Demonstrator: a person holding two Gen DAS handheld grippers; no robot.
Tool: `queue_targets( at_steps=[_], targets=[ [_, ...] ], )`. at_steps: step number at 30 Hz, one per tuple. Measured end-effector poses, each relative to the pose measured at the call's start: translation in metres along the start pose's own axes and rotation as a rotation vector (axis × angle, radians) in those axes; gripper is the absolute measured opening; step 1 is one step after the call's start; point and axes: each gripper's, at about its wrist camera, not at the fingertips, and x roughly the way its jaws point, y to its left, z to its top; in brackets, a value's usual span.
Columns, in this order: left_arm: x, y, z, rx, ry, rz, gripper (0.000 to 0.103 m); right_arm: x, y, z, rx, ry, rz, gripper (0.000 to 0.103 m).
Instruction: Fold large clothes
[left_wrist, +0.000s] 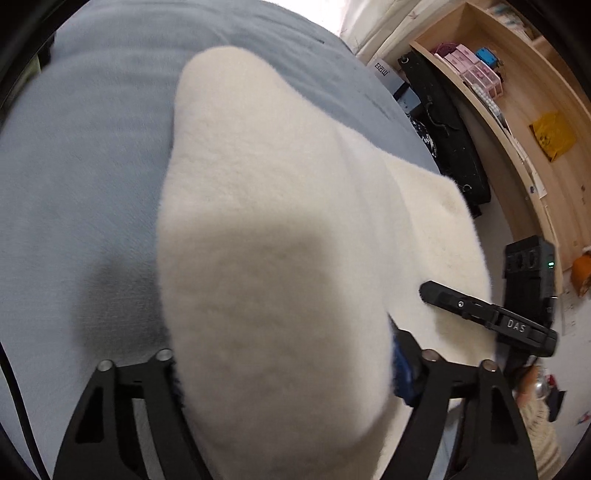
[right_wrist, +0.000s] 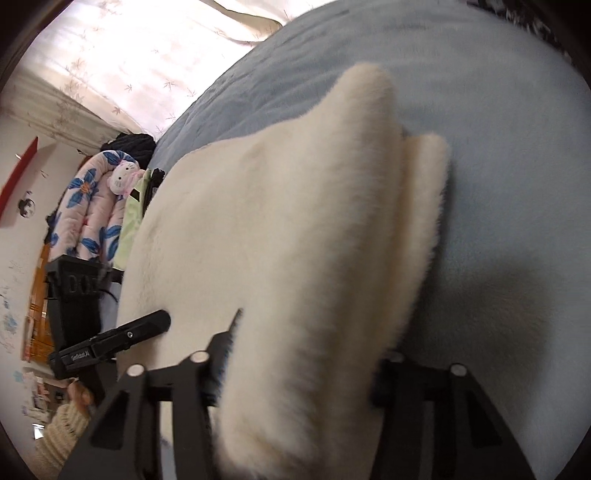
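Note:
A large cream fleece garment (left_wrist: 266, 229) lies partly on the blue-grey bed (left_wrist: 81, 155). My left gripper (left_wrist: 284, 373) is shut on a thick fold of it, which bulges up between the black fingers and hides the tips. My right gripper (right_wrist: 299, 369) is shut on another fold of the same garment (right_wrist: 288, 229), lifted a little above the bed (right_wrist: 517, 166). The right gripper also shows in the left wrist view (left_wrist: 487, 317), at the garment's right edge. The left gripper shows in the right wrist view (right_wrist: 114, 339), at the garment's left edge.
A wooden shelf unit (left_wrist: 517, 122) with small boxes stands right of the bed, with a black bag (left_wrist: 450, 129) against it. A pink flowered quilt with a plush toy (right_wrist: 99, 199) lies left of the bed. Curtains (right_wrist: 129, 55) hang behind.

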Motion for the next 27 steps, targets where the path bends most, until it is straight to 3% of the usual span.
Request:
queue_targets(
  at_steps=[5, 14, 27],
  targets=[
    [-0.029, -0.007, -0.009, 0.024, -0.017, 0.043, 0.071, -0.013, 0.031, -0.017, -0.011, -0.023, -0.031, 0.044],
    [-0.108, 0.02, -0.041, -0.004, 0.004, 0.093, 0.071, -0.015, 0.109, -0.066, -0.044, 0.0, 0.026, 0.044],
    [-0.246, 0.14, -0.08, -0.126, -0.052, 0.165, 0.071, 0.04, 0.274, -0.096, -0.193, 0.088, 0.135, 0.044]
  ],
)
